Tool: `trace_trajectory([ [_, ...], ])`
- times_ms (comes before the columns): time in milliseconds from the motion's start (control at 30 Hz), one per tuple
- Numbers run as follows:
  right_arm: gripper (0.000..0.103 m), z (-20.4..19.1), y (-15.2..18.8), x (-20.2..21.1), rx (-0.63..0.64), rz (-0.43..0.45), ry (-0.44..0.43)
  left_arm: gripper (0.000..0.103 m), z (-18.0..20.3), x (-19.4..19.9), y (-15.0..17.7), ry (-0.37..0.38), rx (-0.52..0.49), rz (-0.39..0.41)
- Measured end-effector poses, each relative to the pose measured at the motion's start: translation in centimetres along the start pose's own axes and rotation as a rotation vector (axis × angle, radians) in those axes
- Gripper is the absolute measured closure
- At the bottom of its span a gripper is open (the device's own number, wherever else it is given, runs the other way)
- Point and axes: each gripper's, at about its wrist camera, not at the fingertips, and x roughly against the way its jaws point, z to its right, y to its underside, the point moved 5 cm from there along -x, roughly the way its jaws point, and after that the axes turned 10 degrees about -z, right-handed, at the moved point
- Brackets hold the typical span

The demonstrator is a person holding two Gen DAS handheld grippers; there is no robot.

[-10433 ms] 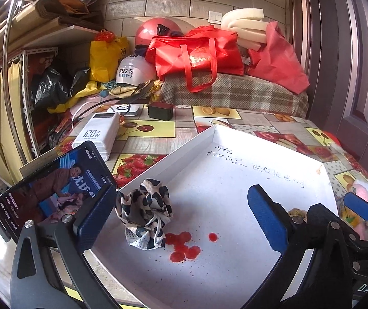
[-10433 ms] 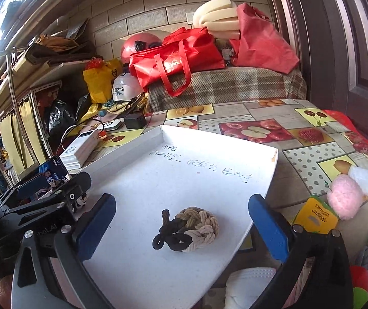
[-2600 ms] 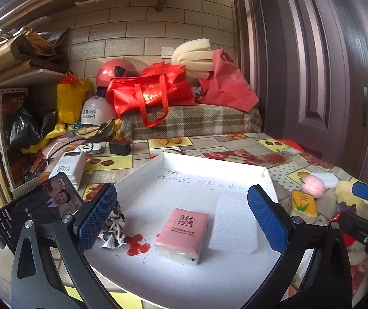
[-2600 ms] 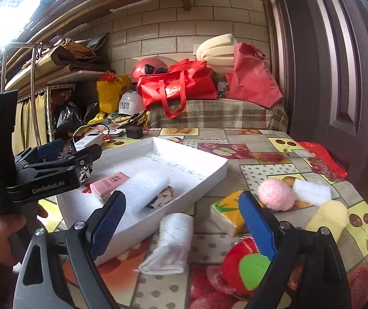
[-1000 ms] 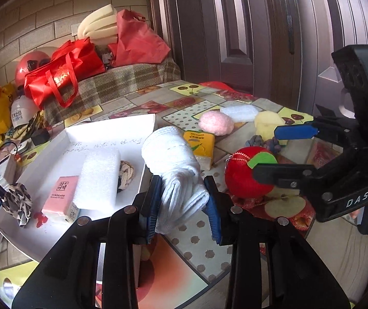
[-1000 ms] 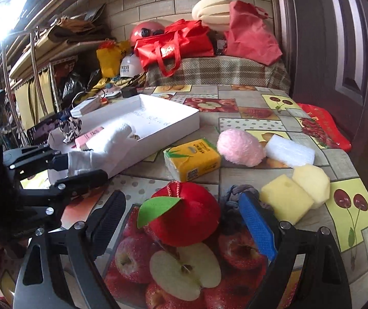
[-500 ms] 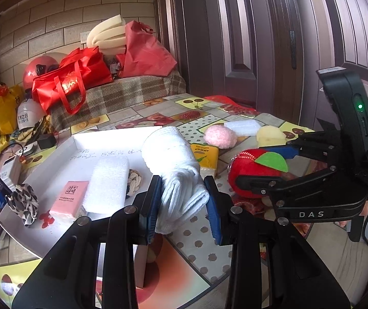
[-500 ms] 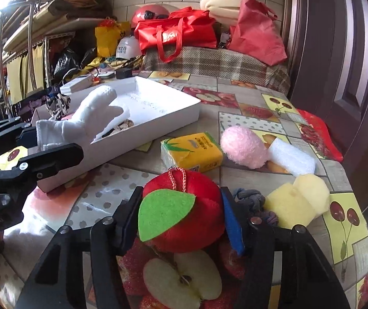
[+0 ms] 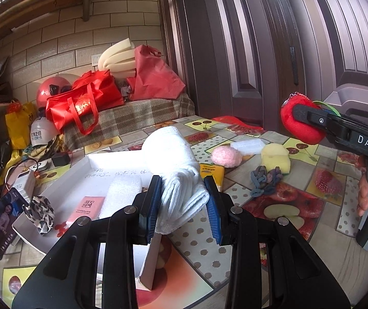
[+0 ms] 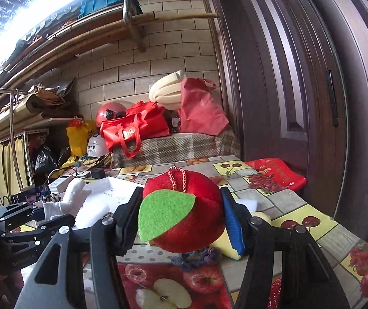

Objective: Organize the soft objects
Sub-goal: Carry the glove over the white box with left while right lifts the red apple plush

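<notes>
A: What does the left gripper [image 9: 184, 200] hold?

B: It is clamped on the rolled white towel [image 9: 173, 159], pads squeezing the folded end. The roll's long axis runs straight ahead, away from the jaws, and is lifted off the table.

A: And the white tray [image 9: 91, 164]?

B: Just ahead and to the left of that gripper, below the towel's far end. The towel already overhangs its near corner, so I judge the left hand nearer the tray.

A: The right gripper [image 10: 181, 216]?

B: Its jaws have just been closing; they now press both sides of the red plush apple [image 10: 184, 206], held up clear of the table.

A: Where is the tray from there?

B: Ahead and to the left, past the left gripper, so the apple has farther to travel.

A: What lies loose?

B: Below the apple, a grey-blue knotted rope [image 10: 196, 256] and a yellow sponge [image 10: 225, 244].
</notes>
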Motion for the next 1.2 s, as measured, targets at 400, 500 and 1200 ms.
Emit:
trace_trajectory([
  [400, 0.045, -1.0, 0.2, -1.6, 0.016, -0.054, -0.024, 0.07, -2.0, -0.2, 0.1, 0.005, 0.086, -0.002],
  [500, 0.045, -1.5, 0.3, -2.1, 0.019, -0.065, -0.031, 0.07, -2.2, -0.3, 0.1, -0.003, 0.087, 0.002],
  [1200, 0.045, -9.0, 0.8, -8.6, 0.173, -0.164, -0.122, 0.07, -12.2, -2.5, 0.5, -0.181, 0.236, -0.002],
])
